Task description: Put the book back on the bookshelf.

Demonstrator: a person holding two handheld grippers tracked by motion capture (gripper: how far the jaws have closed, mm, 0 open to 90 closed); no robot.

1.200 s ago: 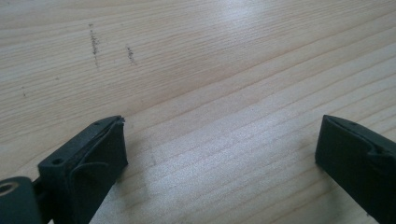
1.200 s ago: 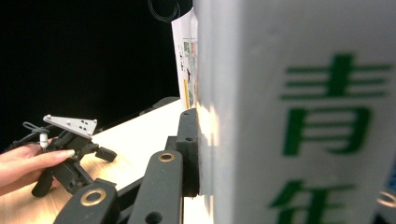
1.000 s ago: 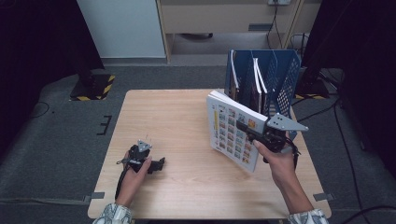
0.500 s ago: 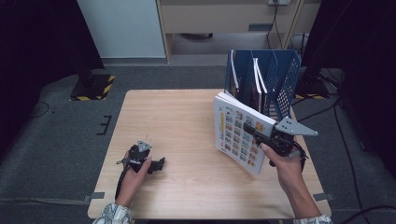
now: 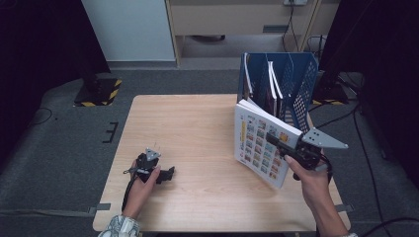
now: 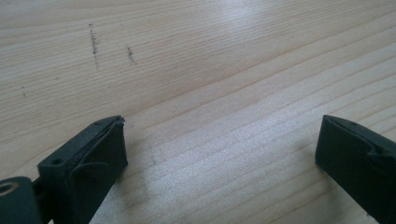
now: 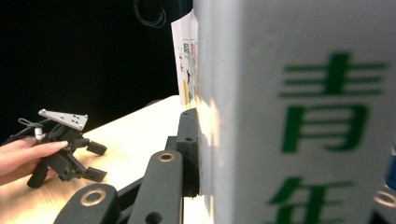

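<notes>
A thick white book (image 5: pixel 261 143) with a grid of small colourful pictures on its cover hangs tilted above the right side of the wooden table (image 5: pixel 192 128). My right gripper (image 5: pixel 289 144) is shut on its lower right part. In the right gripper view the book's spine (image 7: pixel 299 112) with green characters stands close, and one black jaw presses flat against the cover. My left gripper (image 5: pixel 168 174) rests on the table near the front left, a hand around it. Its jaws stand wide apart over bare wood (image 6: pixel 219 135), nothing between them.
A blue mesh file rack (image 5: pixel 281 86) stands at the table's back right corner, holding a few upright books or folders. Cables and dark stands lie on the grey floor to the right. The left gripper (image 7: pixel 70 149) and its hand also appear far off in the right gripper view.
The right gripper has carried the book a little to the right, toward the rack side. The left gripper has stayed where it was.
</notes>
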